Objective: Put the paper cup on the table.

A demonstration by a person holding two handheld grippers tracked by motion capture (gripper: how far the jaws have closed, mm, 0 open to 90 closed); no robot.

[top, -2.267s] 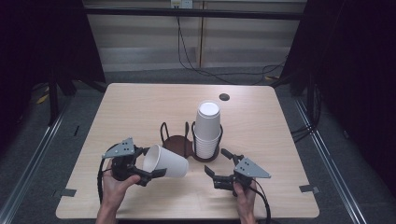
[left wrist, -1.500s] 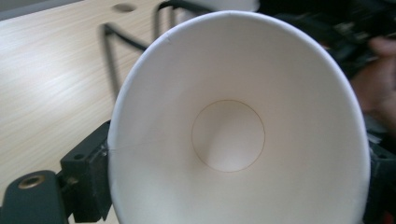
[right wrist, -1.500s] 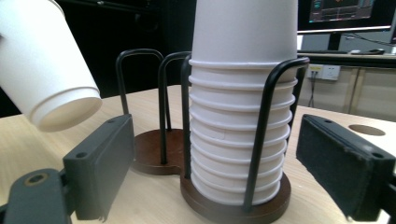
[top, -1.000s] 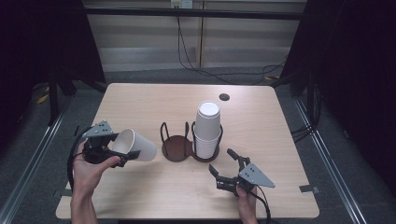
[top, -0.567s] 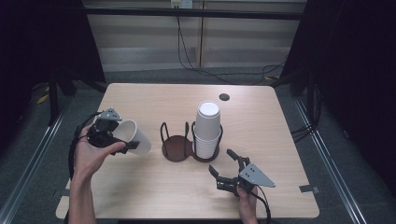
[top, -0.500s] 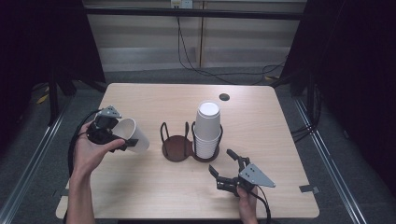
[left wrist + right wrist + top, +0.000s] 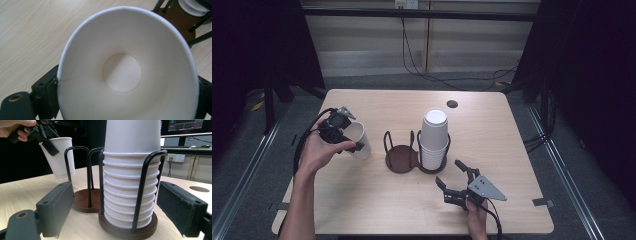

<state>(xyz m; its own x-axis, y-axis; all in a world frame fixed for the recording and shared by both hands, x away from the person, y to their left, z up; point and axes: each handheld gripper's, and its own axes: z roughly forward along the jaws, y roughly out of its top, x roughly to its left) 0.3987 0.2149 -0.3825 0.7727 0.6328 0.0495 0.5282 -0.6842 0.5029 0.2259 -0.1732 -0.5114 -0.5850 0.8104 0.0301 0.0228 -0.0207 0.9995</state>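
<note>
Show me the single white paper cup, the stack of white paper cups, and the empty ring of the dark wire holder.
single white paper cup (image 7: 360, 141), high view, its side wall
stack of white paper cups (image 7: 130, 202), right gripper view, ribbed rims
empty ring of the dark wire holder (image 7: 401, 159), high view, its brown base

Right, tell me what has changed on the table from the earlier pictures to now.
The left hand-held gripper, shut on the paper cup, carried it from in front of the cup holder out to the table's left side and turned it from lying sideways to nearly upright, mouth up. The right hand-held gripper stayed open near the front edge, and the cup stack stayed in its holder ring.
</note>
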